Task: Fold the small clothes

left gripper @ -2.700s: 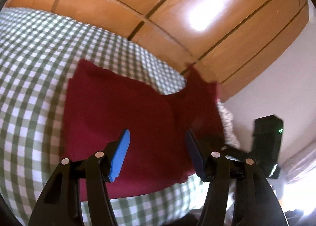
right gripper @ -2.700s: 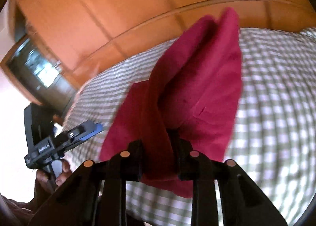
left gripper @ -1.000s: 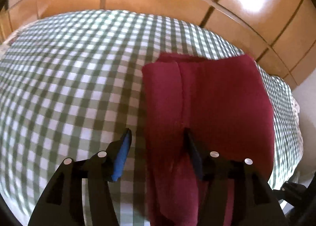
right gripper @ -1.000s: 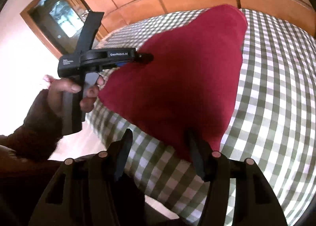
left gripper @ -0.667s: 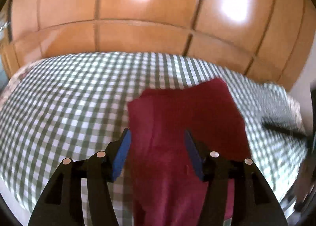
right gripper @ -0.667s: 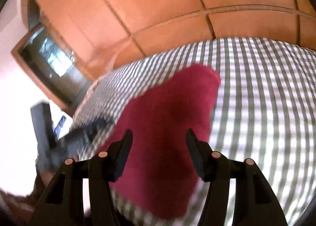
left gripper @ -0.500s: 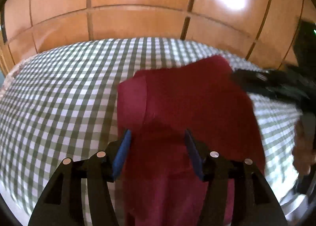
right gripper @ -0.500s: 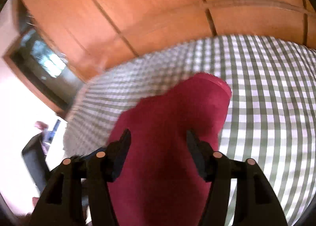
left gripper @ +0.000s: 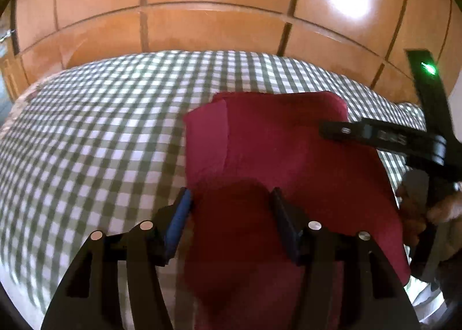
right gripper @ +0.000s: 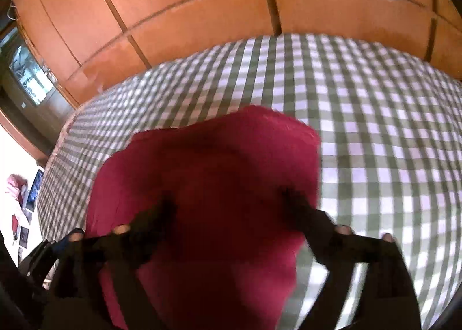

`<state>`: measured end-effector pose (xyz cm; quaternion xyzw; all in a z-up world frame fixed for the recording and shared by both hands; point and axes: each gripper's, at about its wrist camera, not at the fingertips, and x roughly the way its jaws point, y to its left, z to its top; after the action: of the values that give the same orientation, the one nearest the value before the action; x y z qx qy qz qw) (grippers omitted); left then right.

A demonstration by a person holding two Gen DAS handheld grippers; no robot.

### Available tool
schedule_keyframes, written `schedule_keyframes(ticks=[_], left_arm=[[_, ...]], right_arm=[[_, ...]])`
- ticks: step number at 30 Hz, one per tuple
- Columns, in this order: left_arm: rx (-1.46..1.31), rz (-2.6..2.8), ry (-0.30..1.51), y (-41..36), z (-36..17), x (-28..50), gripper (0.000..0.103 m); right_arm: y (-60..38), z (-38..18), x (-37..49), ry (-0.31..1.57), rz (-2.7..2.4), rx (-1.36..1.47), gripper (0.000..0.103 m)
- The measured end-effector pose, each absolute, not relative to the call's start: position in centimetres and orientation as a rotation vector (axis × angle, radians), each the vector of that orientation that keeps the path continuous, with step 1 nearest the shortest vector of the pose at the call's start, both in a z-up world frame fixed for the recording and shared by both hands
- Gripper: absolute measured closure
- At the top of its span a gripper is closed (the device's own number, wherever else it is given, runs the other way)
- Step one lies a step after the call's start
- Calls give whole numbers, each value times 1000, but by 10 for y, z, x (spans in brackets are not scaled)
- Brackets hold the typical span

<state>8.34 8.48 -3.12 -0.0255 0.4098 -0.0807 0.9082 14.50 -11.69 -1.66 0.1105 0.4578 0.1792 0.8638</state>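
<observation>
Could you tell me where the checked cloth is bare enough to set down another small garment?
The checked cloth is bare to the left of the red garment, up to the wooden panels, and on its right in the right wrist view. It is crowded over the garment, where both grippers hover.

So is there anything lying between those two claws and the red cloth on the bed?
Nothing visible. The red cloth lies flat on the checked bedcover, and both the left gripper and the right gripper, whose jaws have just been opening, hang right above it with open jaws and a clear way down.
</observation>
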Motion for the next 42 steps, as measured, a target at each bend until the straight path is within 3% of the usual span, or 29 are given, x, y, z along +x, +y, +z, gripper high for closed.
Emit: schedule_keyframes(ticks=[18,32,36,42], left_arm=[[-56,-99,860,95,-43,66,41],[-104,-153,860,101,-49,69,41],[-128,-173,861,106,-51,70,36],[-202,-235,870,118,-58,73,36]], right_arm=[[-140,-48,26,1031,491,335,16],[-159,-19,81,1008,512,441,12],[-152,-30,106,1046,537,464,12],[-129,-46,121,1105,617,485,25]])
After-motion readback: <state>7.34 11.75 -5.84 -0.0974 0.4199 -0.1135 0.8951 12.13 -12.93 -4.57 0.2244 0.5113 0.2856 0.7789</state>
